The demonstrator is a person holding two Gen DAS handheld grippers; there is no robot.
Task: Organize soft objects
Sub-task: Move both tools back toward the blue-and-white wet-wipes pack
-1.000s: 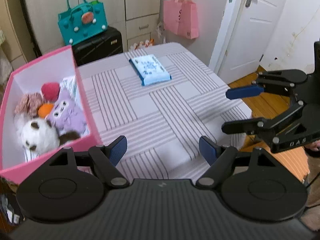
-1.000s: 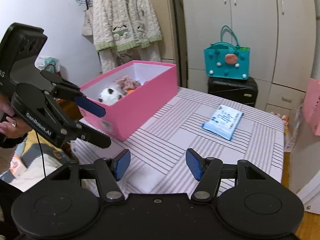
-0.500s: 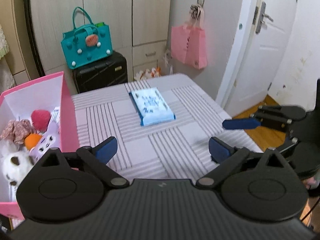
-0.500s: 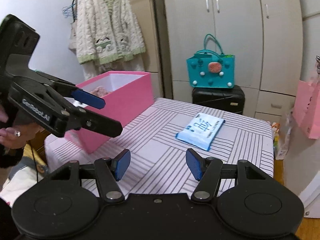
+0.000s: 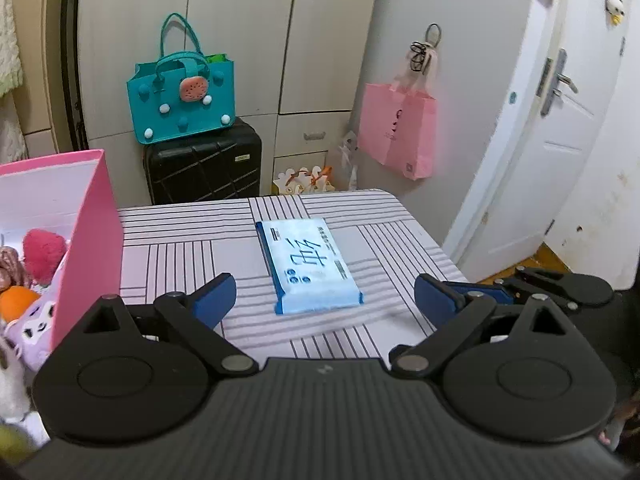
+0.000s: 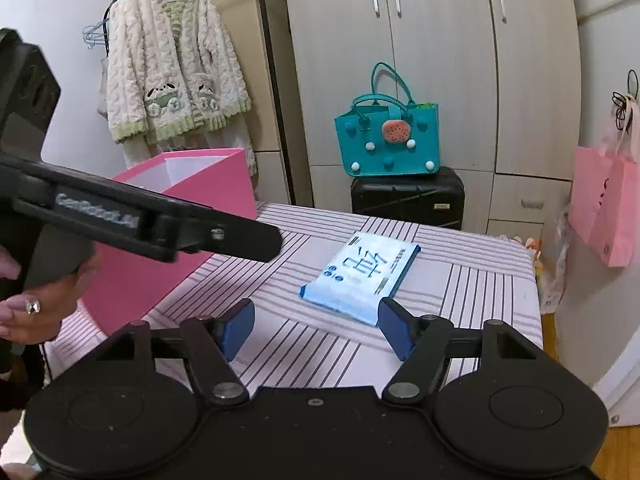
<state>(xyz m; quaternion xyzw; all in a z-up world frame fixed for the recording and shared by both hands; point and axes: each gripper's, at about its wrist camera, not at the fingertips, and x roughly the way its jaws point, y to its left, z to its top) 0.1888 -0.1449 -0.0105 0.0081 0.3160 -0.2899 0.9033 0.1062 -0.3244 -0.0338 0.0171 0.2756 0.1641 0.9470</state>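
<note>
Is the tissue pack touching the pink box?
Apart. The left wrist view shows the tissue pack lying flat mid-table, with a broad band of striped tablecloth between it and the pink box.

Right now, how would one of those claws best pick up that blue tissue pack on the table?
Pinch the tissue pack across its narrow width, fingers on its two long edges, coming from its near short end. It lies flat on the table, soft and apart from the pink box. The left gripper, closing slightly and empty, already straddles that line.
</note>
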